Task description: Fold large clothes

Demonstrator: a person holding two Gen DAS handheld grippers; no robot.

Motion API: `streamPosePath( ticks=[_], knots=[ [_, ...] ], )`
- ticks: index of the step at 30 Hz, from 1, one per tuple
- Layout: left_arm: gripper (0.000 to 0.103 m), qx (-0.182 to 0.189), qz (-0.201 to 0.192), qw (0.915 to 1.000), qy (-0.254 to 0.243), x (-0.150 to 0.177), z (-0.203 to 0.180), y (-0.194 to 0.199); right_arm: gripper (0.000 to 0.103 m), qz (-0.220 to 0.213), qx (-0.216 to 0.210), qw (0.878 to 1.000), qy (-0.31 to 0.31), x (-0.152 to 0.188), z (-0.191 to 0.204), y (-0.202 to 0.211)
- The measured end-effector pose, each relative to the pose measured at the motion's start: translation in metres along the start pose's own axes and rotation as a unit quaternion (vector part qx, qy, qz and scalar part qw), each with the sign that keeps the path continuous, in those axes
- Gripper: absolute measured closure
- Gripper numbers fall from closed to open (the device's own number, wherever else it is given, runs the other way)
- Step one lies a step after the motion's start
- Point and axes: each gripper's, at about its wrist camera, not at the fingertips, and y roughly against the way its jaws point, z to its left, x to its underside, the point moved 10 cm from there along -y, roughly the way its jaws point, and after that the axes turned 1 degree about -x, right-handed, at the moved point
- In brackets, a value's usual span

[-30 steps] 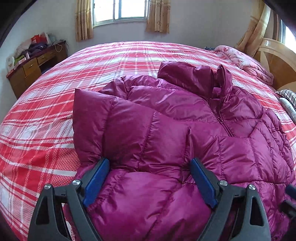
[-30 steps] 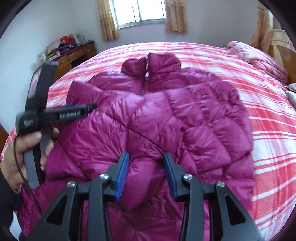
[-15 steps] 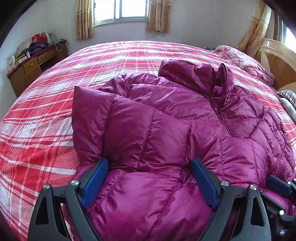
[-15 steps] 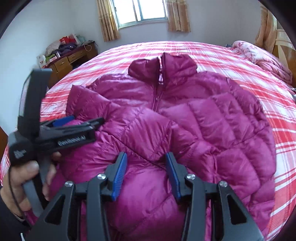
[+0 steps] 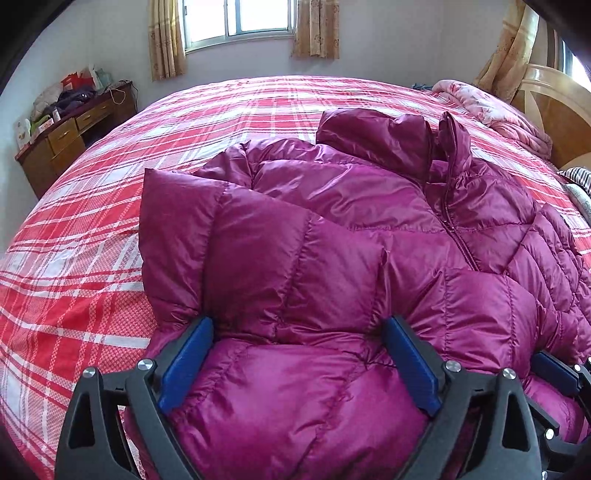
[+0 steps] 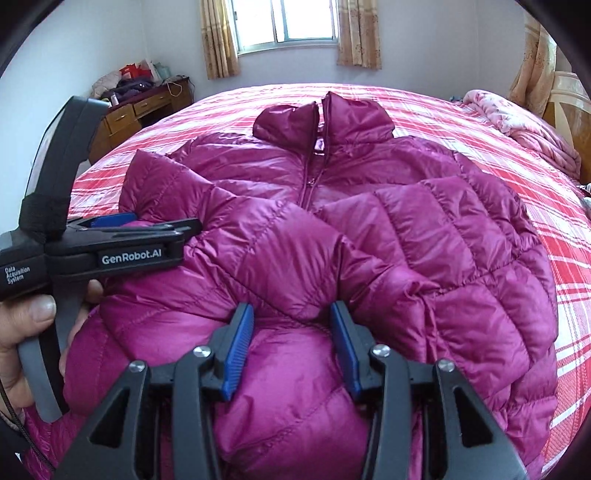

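Lay spread front-up across the red plaid bed [image 5: 184, 122]: a magenta puffer jacket [image 5: 369, 206], zipped, collar toward the window [image 6: 306, 20], both sleeves folded in over the chest. Hovered low over the hem end, side by side: left claw [image 5: 297, 363], jaws spread wide with a broad swell of quilted fabric bulging between the blue pads [image 5: 186, 363], nothing pinched; right claw [image 6: 291, 350], jaws parted more narrowly, a puffed hem section between them, pads beside the cloth rather than clamped on it. Seen from the right wrist view, the person's left hand [image 6: 22, 332] wrapped round the left tool's handle. Stood off to the left by the wall, a cluttered wooden dresser [image 5: 70, 129]; bunched near the headboard [image 5: 554, 107], a pink quilt [image 5: 495, 110].
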Motion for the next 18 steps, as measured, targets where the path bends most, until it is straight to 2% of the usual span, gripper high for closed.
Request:
streamPosePath(
  ticks=[18],
  knots=[
    [0.007, -0.001, 0.001, 1.0000, -0.001, 0.0000, -0.0008, -0.0006, 0.056, -0.002, 0.023, 1.000, 0.018, 0.0007, 0.0024, -0.0019]
  ],
)
